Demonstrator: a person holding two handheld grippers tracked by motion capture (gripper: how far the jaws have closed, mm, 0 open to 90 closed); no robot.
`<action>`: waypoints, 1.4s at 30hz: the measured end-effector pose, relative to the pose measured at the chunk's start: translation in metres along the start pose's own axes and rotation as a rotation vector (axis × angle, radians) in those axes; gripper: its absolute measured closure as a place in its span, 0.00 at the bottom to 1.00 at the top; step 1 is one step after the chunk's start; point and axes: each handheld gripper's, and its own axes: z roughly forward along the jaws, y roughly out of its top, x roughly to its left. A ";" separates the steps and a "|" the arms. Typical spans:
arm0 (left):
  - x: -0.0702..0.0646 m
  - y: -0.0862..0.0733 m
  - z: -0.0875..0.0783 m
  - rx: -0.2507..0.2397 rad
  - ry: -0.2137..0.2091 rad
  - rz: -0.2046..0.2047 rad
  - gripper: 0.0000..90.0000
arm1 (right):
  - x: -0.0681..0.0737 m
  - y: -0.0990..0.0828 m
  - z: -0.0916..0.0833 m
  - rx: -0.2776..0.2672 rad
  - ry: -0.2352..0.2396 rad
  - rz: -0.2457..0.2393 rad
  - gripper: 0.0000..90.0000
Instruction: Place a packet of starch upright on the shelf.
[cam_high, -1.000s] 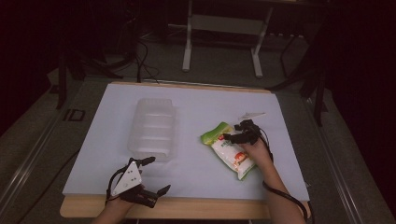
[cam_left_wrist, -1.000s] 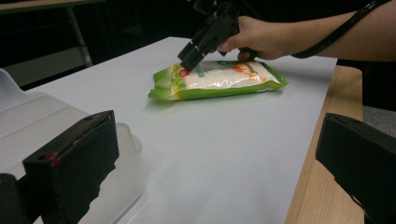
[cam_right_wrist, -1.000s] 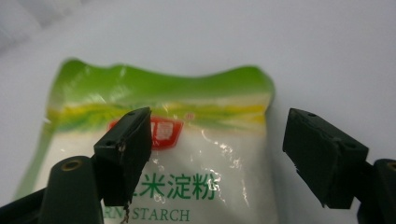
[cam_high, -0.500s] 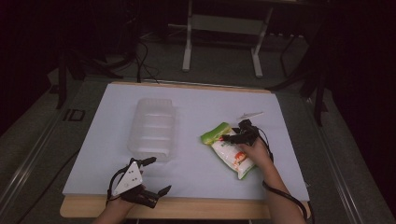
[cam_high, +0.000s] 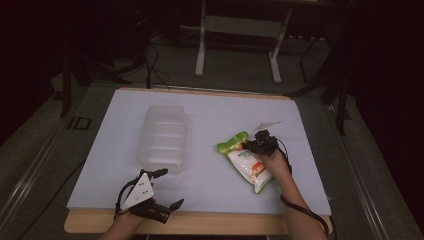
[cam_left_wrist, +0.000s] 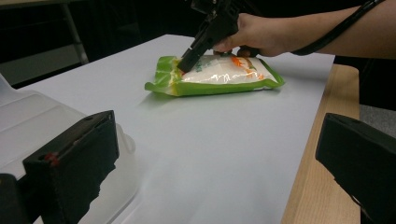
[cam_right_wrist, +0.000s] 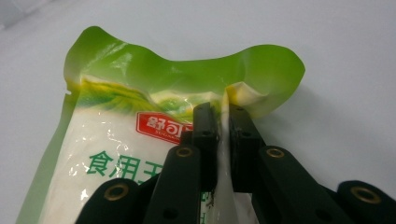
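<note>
A green and white food bag (cam_high: 250, 164) lies flat on the white sheet, right of the middle. My right gripper (cam_high: 248, 145) rests on the bag's upper end. In the right gripper view its jaws have just closed, and the gripper (cam_right_wrist: 222, 112) is shut on a raised fold of the bag (cam_right_wrist: 116, 154) just below the green top seal. The left gripper view shows that black gripper (cam_left_wrist: 183, 66) pressing down onto the bag (cam_left_wrist: 224, 77). My left gripper (cam_high: 170, 187) stands open near the table's front edge, nothing between its fingers, with its jaws wide apart in its own view (cam_left_wrist: 215, 158).
A clear ribbed plastic container (cam_high: 165, 137) sits upside down left of the middle, just beyond my left gripper. The white sheet (cam_high: 210, 115) covers the table, with a wooden strip (cam_high: 215, 223) along the front. Metal stands and cables are on the dark floor behind.
The right gripper's jaws have drawn together on the bag's top end. Both hands and the bag stay where they were.
</note>
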 end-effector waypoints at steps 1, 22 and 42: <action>0.000 0.000 0.000 0.000 -0.001 -0.002 0.00 | 0.001 0.001 0.000 0.004 -0.004 -0.001 0.94; 0.000 0.001 -0.001 -0.008 0.004 0.000 0.00 | 0.027 0.006 -0.041 -0.175 0.023 -0.044 0.95; 0.001 0.001 -0.001 -0.025 -0.005 -0.021 0.00 | 0.064 0.002 -0.102 -0.402 -0.020 -0.090 0.96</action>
